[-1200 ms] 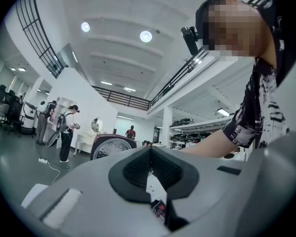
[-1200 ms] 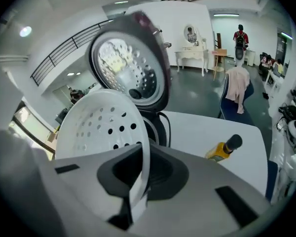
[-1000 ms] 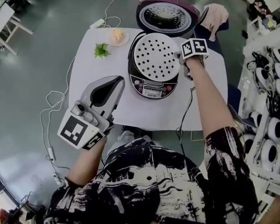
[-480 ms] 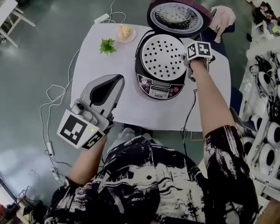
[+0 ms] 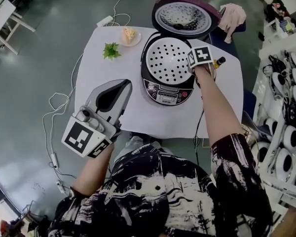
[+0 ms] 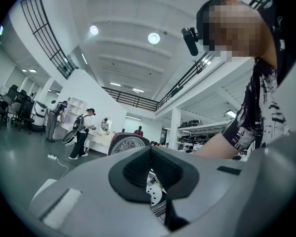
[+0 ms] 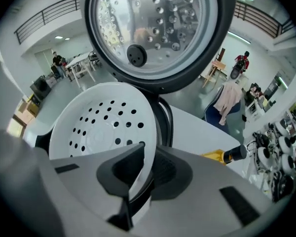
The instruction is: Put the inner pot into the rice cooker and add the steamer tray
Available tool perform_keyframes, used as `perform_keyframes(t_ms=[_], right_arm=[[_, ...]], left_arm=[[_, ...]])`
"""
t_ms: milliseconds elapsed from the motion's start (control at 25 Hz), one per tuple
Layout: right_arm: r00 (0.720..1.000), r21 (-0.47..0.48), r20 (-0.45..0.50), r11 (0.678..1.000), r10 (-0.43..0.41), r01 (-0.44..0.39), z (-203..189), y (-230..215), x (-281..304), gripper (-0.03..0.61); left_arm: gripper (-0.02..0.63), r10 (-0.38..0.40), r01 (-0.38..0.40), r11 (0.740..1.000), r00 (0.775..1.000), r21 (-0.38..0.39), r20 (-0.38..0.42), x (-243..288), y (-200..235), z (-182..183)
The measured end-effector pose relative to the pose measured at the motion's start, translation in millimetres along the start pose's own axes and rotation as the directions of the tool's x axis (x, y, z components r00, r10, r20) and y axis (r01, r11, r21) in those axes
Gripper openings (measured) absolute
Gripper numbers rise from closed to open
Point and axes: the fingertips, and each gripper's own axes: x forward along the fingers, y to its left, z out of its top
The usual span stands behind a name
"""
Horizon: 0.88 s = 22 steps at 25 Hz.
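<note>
Head view first: the right gripper [image 5: 193, 66] points steeply down at the open rice cooker [image 5: 167, 87], jaws at the near-right edge of the white steamer tray [image 5: 166, 60]. The tray fills the cooker's mouth, spreading away from the jaws to their left. The lid [image 5: 182, 15] stands open beyond it. A yellow bottle [image 5: 218, 61] sits just to the gripper's right on the white table [image 5: 108, 110]. The left gripper [image 5: 121, 85] hangs well back from the cooker, off to the side, with nothing near its tip.

Over to the left gripper view: the left gripper [image 6: 150, 158] has its dark pads pressed together at the tips with nothing between them. The cooker shows only as a sliver far ahead.

Right gripper view now: the right gripper [image 7: 144, 168] pinches the tray's thin rim between its pads. The perforated steamer tray [image 7: 96, 127] stretches ahead and left of the jaws, over the cooker's dark opening, with the lid [image 7: 153, 28] looming above.

The inner pot itself isn't visible; it is presumably under the tray already. So the task looks nearly finished: what's left is settling the tray flat, letting go and drawing clear.
</note>
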Motion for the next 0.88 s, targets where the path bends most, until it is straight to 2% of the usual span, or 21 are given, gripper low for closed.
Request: perform_keyframes(t_ms=[120, 360, 440, 480, 560, 720, 800, 880], right_arm=[[0.999, -0.067, 0.041, 0.997, -0.021, 0.024, 1, 2, -2, 0.022], [0.985, -0.132, 0.167, 0.991, 0.035, -0.013, -4, 16, -8, 0.098], [0.979, -0.144, 0.200, 0.989, 0.045, -0.016, -4, 17, -10, 0.100], [0.976, -0.153, 0.216, 0.988, 0.043, -0.010, -3, 17, -11, 0.116], [0.969, -0.184, 0.245, 0.983, 0.030, 0.016, -2, 14, -13, 0.200], [0.958, -0.242, 0.286, 0.969, 0.019, 0.053, -5, 11, -15, 0.255], [0.947, -0.234, 0.319, 0.971, 0.030, 0.049, -4, 11, -20, 0.264], [0.918, -0.200, 0.392, 0.979, 0.055, 0.026, 5, 12, -36, 0.264]], left_arm=[[0.005, -0.009, 0.009, 1.000, 1.000, 0.003, 0.002, 0, -4, 0], [0.005, -0.034, 0.034, 0.999, 0.999, 0.014, -0.001, -2, -12, 3], [0.005, -0.045, 0.045, 0.999, 0.999, 0.018, -0.006, 2, -16, 5], [0.005, -0.051, 0.052, 0.998, 0.999, 0.021, -0.009, 5, -18, 6], [0.005, -0.065, 0.066, 0.998, 0.998, 0.026, -0.014, 13, -25, 7], [0.005, -0.085, 0.086, 0.996, 0.996, 0.037, -0.025, 24, -40, 7], [0.005, -0.091, 0.092, 0.995, 0.995, 0.041, -0.030, 26, -45, 7], [0.005, -0.095, 0.097, 0.994, 0.995, 0.044, -0.035, 27, -48, 7]])
